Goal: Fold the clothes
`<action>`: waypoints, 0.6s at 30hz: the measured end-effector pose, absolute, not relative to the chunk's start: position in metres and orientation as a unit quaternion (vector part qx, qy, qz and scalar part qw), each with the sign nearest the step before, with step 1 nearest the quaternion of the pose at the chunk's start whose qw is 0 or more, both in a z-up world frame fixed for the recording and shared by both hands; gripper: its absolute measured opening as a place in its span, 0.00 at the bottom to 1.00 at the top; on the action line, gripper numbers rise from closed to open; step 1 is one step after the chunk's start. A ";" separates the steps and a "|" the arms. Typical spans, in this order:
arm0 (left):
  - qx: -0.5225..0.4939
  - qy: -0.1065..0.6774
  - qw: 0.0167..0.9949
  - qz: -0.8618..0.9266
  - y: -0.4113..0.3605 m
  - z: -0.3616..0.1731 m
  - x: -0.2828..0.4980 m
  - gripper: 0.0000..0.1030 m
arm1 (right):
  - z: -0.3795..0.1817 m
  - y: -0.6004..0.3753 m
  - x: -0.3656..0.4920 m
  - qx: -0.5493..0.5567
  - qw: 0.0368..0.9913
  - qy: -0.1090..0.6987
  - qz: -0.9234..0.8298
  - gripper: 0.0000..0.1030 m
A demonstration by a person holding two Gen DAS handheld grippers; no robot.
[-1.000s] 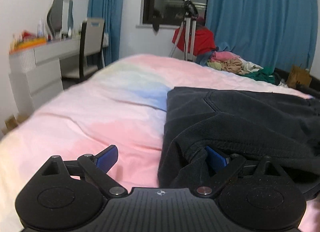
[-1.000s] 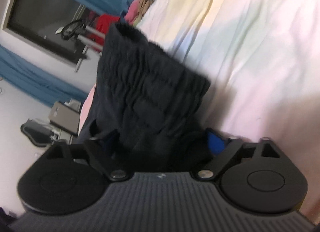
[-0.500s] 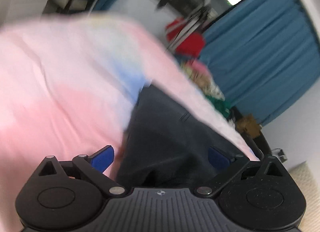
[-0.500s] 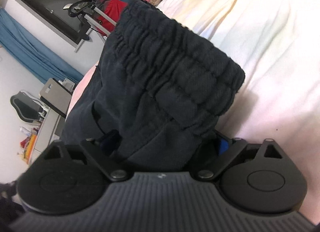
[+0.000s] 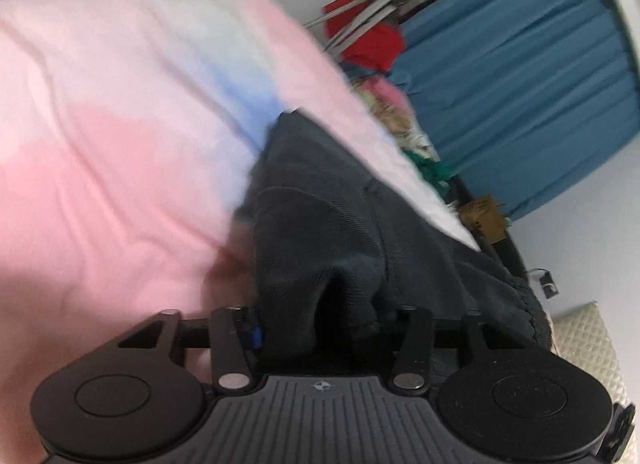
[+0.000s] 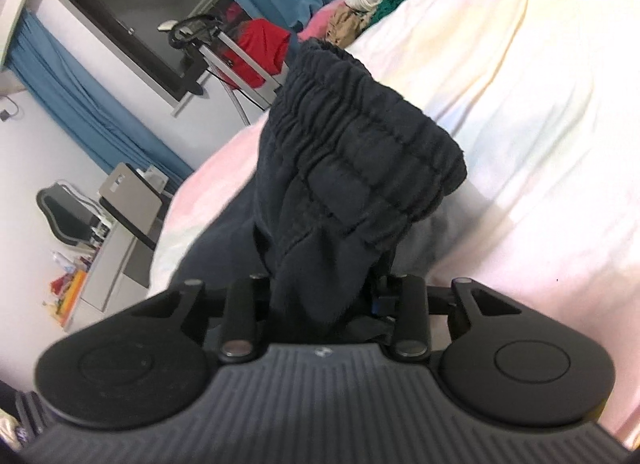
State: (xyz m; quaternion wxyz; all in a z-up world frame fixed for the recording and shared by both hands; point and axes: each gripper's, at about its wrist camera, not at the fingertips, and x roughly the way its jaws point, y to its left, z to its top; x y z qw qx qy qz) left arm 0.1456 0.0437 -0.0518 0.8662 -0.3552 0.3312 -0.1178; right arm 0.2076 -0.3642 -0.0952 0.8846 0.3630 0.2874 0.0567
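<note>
A pair of dark navy trousers (image 5: 340, 203) lies on the pink pastel bedsheet (image 5: 100, 123). In the left wrist view my left gripper (image 5: 328, 324) has its jaws closing, a bunched fold of the trousers' edge pinched between them; a blue pad (image 5: 256, 334) presses the cloth. In the right wrist view the elastic waistband (image 6: 360, 151) stands lifted off the sheet (image 6: 540, 103). My right gripper (image 6: 324, 304) has its jaws closing as well, gathered cloth squeezed between the fingers.
Loose clothes (image 5: 400, 111) are heaped at the bed's far end. Behind them stand a tripod with a red garment (image 5: 372, 39) and blue curtains (image 5: 520, 75). A desk with a chair (image 6: 128, 199) stands beside the bed under a dark window (image 6: 132, 7).
Both grippers' jaws went from wide apart to closed on the trousers. The left gripper rolled and slid onto the cloth's edge. The right gripper rose, lifting the waistband off the sheet.
</note>
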 end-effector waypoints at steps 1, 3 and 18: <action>-0.352 0.320 0.870 -0.130 0.042 -0.042 0.142 0.37 | -0.087 -0.366 0.207 0.368 0.884 0.283 0.059 0.34; -0.351 0.303 0.873 -0.150 0.038 -0.024 0.137 0.35 | -0.071 -0.371 0.207 0.379 0.882 0.275 0.063 0.33; -0.282 0.315 0.870 -0.252 -0.234 0.151 0.295 0.31 | 0.055 -0.597 0.257 0.446 0.877 0.167 -0.056 0.33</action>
